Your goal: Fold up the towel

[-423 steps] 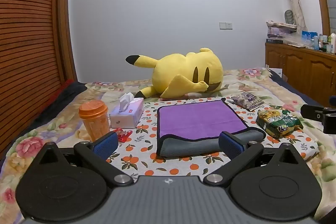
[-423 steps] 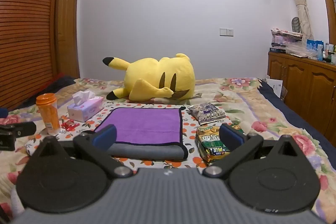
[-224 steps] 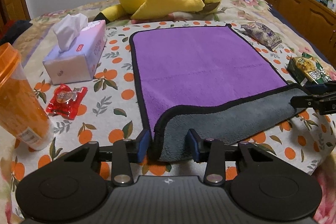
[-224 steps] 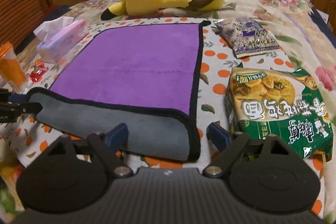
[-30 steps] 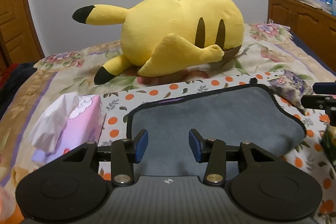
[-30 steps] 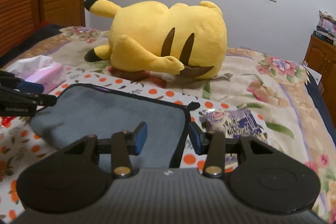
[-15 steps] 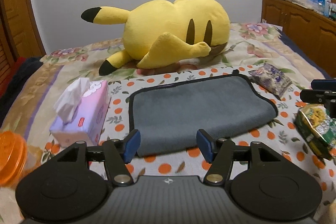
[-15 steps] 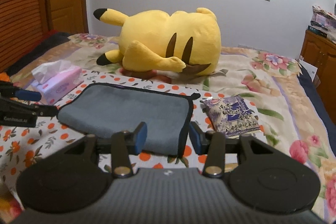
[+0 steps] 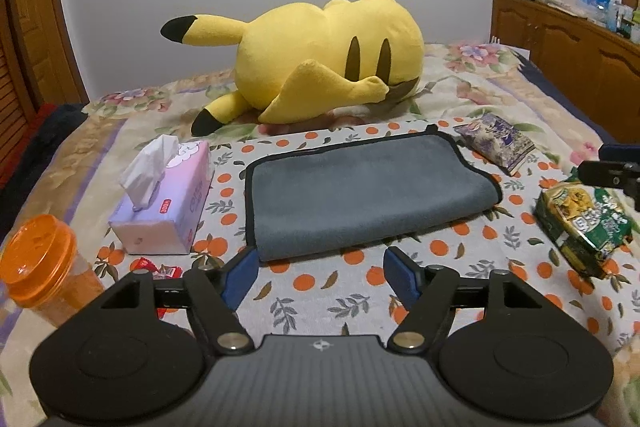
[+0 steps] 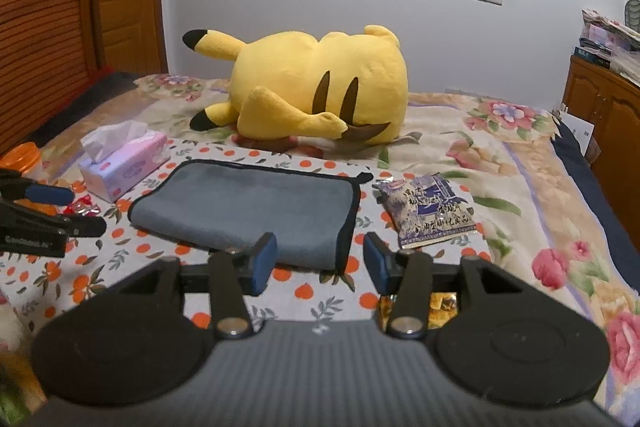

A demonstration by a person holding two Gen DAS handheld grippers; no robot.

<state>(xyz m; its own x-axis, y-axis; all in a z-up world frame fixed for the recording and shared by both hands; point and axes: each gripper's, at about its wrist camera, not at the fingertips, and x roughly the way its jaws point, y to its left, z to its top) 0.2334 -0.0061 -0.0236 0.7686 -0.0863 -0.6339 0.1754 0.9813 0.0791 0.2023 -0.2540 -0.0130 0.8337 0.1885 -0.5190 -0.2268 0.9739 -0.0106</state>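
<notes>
The towel (image 9: 360, 191) is seen folded in half, grey side up, on the bed (image 9: 460, 95); both the left gripper (image 9: 320, 277) and the right gripper (image 10: 320, 259) are held released, nothing grasped, apparently because the fold is judged done.

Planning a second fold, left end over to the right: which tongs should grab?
Left, probably. The left tongs hang open near the towel and its left edge; the right tongs face its right end.

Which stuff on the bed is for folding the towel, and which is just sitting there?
For the job:
grey towel, folded in half
left hand-held gripper, open
right hand-held gripper, open

Just lying about:
Pikachu plush
tissue box
orange cup
red candy wrapper
purple snack packet
green noodle packet
</notes>
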